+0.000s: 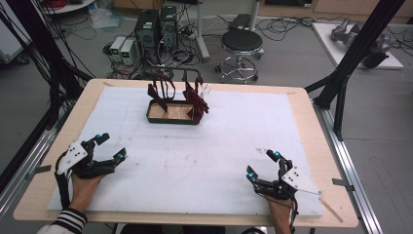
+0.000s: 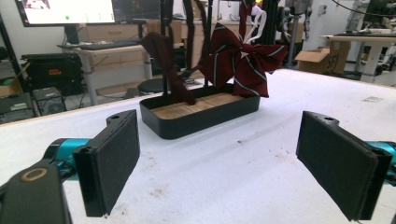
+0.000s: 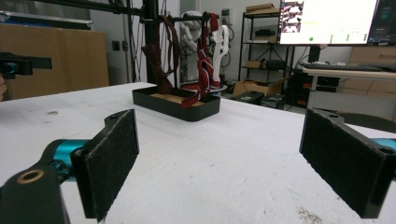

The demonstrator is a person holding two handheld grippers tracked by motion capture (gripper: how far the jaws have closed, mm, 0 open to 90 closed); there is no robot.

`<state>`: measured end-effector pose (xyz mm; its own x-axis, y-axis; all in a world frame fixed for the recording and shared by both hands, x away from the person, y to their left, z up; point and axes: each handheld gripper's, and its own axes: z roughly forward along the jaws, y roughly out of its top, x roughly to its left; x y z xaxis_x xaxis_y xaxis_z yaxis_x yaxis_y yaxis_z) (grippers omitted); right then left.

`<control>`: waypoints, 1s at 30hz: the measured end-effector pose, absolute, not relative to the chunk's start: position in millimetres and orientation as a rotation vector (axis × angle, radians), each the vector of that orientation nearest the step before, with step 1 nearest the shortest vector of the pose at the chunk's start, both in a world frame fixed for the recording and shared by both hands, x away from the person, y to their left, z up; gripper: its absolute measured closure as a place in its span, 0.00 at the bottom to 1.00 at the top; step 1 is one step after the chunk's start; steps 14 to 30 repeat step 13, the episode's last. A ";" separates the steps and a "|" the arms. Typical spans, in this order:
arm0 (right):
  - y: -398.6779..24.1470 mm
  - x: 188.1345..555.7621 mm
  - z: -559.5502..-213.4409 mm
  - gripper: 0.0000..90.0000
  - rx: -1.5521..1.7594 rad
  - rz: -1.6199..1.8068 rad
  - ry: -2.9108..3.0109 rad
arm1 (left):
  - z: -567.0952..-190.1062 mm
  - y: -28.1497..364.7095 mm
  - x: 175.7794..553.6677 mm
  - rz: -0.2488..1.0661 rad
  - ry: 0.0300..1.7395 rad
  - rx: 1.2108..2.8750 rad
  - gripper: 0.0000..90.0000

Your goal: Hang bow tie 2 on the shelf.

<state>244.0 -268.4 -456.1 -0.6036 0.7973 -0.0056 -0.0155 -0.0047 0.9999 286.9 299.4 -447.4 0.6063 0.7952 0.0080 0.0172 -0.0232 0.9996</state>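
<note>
A black tray with a wooden floor (image 1: 171,119) (image 2: 198,122) (image 3: 177,109) stands at the far middle of the white mat, under a black rack. Dark red striped ties and a bow tie (image 1: 196,101) (image 2: 242,58) (image 3: 204,56) hang from the rack, some on white hangers, and reach down into the tray. My left gripper (image 1: 111,148) (image 2: 219,158) rests open near the front left of the mat, nothing between its pads. My right gripper (image 1: 263,164) (image 3: 219,158) rests open near the front right, also empty. Both stand well short of the tray.
The white mat (image 1: 195,161) covers a wooden table (image 1: 311,126). Black frame struts (image 1: 355,48) rise at the table's right and left. Beyond the far edge are a stool (image 1: 241,44) and computer towers (image 1: 156,29) on the floor.
</note>
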 end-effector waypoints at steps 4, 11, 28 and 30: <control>-268.2 243.9 -456.1 0.12 0.817 1.676 1.656 | -450.8 298.0 284.5 0.719 0.722 1.479 0.16; -266.5 243.2 -456.0 0.12 0.802 1.663 1.671 | -454.0 300.7 283.7 0.719 0.732 1.441 0.16; -266.0 242.9 -456.0 0.12 0.801 1.661 1.671 | -454.6 301.4 282.8 0.723 0.731 1.426 0.16; -266.0 242.9 -456.0 0.12 0.801 1.661 1.671 | -454.6 301.4 282.8 0.723 0.731 1.426 0.16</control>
